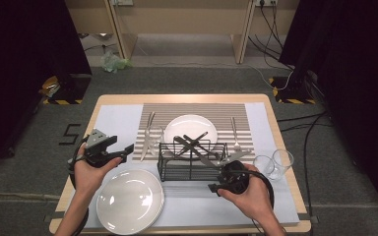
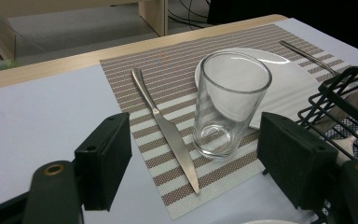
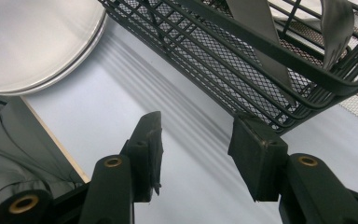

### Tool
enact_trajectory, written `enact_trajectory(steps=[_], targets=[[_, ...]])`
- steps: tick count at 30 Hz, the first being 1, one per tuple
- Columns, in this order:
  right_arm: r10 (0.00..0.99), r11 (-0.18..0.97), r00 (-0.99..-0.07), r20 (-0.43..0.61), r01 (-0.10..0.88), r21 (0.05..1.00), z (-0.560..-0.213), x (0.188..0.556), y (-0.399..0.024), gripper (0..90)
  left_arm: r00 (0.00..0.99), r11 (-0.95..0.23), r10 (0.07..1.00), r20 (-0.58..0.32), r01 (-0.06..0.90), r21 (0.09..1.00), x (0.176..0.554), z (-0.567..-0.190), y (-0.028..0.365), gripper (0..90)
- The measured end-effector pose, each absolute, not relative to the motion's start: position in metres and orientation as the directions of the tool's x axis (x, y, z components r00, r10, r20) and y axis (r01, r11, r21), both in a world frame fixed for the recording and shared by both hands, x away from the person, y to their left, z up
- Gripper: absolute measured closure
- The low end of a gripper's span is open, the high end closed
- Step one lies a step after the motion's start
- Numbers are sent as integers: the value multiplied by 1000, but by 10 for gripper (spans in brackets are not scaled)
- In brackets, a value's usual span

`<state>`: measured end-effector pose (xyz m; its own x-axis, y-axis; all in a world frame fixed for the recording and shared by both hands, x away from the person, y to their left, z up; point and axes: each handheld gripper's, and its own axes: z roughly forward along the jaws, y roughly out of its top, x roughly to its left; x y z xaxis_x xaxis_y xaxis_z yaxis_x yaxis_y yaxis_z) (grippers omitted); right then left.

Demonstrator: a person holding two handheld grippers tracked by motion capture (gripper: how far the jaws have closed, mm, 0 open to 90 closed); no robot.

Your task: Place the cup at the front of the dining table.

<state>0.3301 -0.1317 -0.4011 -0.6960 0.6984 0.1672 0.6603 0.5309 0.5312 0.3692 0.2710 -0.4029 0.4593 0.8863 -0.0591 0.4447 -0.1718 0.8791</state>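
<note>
The wire basket (image 3: 261,56) runs off the right gripper view's top edge, its cutlery (image 3: 256,28) handles cut short.

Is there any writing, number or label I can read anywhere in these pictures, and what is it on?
"5": a dark figure marked on the grey floor, left of the table.
Nothing readable on the plates, glasses, cutlery, wire basket or striped mat.
</note>
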Motion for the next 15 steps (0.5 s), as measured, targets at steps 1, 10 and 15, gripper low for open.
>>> enact_trajectory(steps=[1, 10, 15], targets=[[698, 531, -696, 167, 660, 531, -401, 330, -132, 535, 457, -170, 887, -60, 446, 879, 369, -403, 271, 257], [700, 528, -694, 168, 662, 532, -400, 330, -132, 535, 457, -171, 888, -59, 445, 879, 364, -404, 273, 257], [699, 529, -695, 168, 660, 533, -400, 330, -132, 535, 458, -175, 887, -58, 449, 876, 360, -406, 274, 257]])
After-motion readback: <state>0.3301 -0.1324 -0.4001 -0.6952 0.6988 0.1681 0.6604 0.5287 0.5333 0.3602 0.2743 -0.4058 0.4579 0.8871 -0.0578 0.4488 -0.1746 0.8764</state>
